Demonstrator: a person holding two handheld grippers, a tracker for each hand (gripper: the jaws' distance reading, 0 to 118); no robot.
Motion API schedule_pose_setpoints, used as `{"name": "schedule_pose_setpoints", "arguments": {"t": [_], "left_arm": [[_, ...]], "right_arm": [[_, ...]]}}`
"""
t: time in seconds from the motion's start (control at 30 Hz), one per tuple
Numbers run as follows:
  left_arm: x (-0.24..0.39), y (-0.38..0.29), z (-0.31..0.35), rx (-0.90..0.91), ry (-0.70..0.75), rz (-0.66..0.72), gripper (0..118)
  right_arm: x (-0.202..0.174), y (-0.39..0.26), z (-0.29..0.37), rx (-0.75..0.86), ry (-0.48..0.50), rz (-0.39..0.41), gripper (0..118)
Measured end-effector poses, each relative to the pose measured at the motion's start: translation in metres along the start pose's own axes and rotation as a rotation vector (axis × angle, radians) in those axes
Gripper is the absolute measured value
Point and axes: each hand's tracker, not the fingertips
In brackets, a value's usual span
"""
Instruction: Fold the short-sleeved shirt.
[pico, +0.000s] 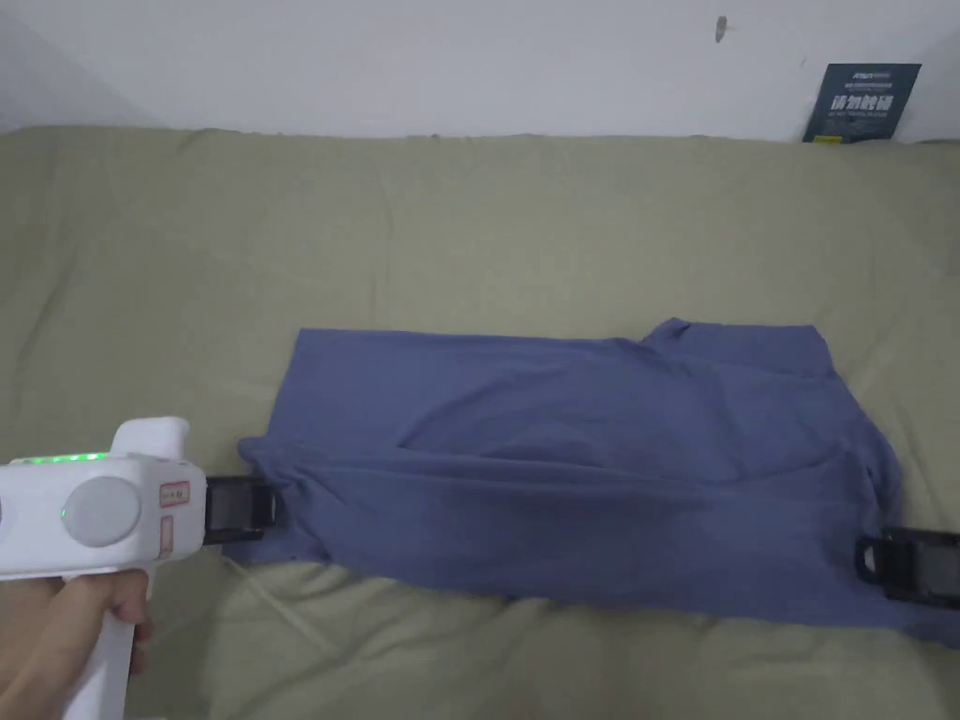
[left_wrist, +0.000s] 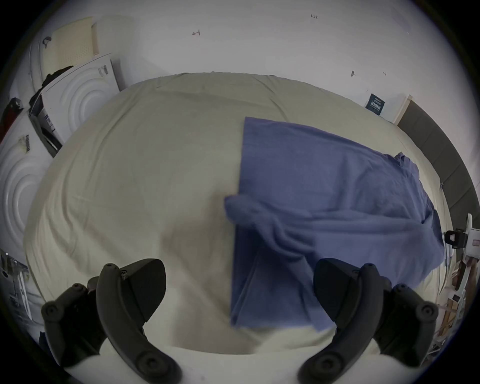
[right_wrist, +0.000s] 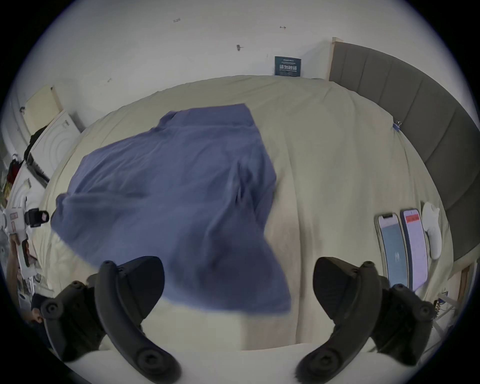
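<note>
A bedroom: a sheeted bed (right_wrist: 324, 145) (padded headboard (right_wrist: 415, 109) behind).

The shirt (pico: 581, 469) is soft matt cloth on a creased matt cloth sheet (pico: 469, 234).

Head view looks down from near edge of bed (pico: 469, 216) toward far wall, close over shirt (pico: 581, 469). Left gripper view sits low at my left gripper (left_wrist: 239, 293), facing across bed, shirt to its right. Right gripper view sits low at my right gripper (right_wrist: 239, 291), shirt to its left. All three share shirt, bed, wall poster (pico: 861, 101).
</note>
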Motion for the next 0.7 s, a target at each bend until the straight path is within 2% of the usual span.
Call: {"name": "schedule_pose_setpoints", "arguments": {"t": [0.03, 0.07, 0.1, 0.13, 0.17, 0.23, 0.27, 0.3, 0.33, 0.37, 0.4, 0.43, 0.5, 0.6, 0.63, 0.67, 0.7], "left_arm": [[-0.005, -0.009, 0.01, 0.017, -0.03, 0.035, 60], [-0.009, -0.018, 0.016, 0.012, -0.042, 0.051, 9], [-0.012, -0.024, 0.019, -0.002, -0.034, 0.042, 0], [-0.013, -0.035, 0.022, -0.006, -0.04, 0.061, 0], [-0.011, -0.04, 0.023, -0.006, -0.045, 0.051, 0], [-0.01, -0.045, 0.021, -0.022, -0.075, 0.046, 0], [-0.008, -0.045, 0.02, -0.017, -0.106, 0.057, 11], [-0.006, -0.043, 0.019, -0.011, -0.139, 0.082, 47], [-0.004, -0.038, 0.018, -0.021, -0.165, 0.094, 111], [-0.001, -0.033, 0.013, -0.037, -0.208, 0.1, 117], [0.003, -0.028, 0.007, -0.067, -0.202, 0.093, 114], [0.01, -0.021, 0.007, 0.012, -0.171, 0.042, 114], [0.013, -0.013, -0.012, -0.029, -0.084, 0.029, 112], [0.018, -0.004, -0.04, -0.059, -0.096, 0.038, 99], [0.014, -0.005, -0.041, -0.084, -0.101, 0.048, 99], [0.015, -0.005, -0.045, -0.095, -0.097, 0.038, 84], [0.018, -0.006, -0.044, -0.102, -0.015, 0.007, 72]], "right_arm": [[-0.004, -0.012, 0.008, 0.007, 0.001, -0.007, 84], [-0.006, -0.024, 0.017, 0.029, 0.017, -0.009, 47], [-0.008, -0.03, 0.021, 0.032, 0.029, -0.003, 7], [-0.012, -0.038, 0.023, 0.033, 0.017, -0.003, 1], [-0.013, -0.045, 0.024, 0.049, 0.004, -0.01, 1], [-0.011, -0.05, 0.024, 0.035, 0.043, -0.029, 1], [-0.012, -0.052, 0.023, 0.036, 0.053, -0.052, 1], [-0.013, -0.054, 0.023, 0.033, 0.057, -0.058, 1], [-0.014, -0.054, 0.022, 0.033, 0.055, -0.059, 1], [-0.014, -0.054, 0.022, 0.031, 0.055, -0.058, 1], [-0.015, -0.053, 0.021, 0.027, 0.058, -0.057, 1], [-0.013, -0.052, 0.021, 0.03, 0.062, -0.056, 1], [-0.013, -0.048, 0.018, 0.028, 0.06, -0.05, 1], [-0.011, -0.043, 0.011, 0.015, 0.063, -0.046, 1], [-0.01, -0.042, 0.008, 0.008, 0.059, -0.044, 1], [-0.01, -0.041, 0.006, 0.002, 0.057, -0.042, 1], [-0.009, -0.04, 0.005, 0.003, 0.057, -0.042, 1]]}}
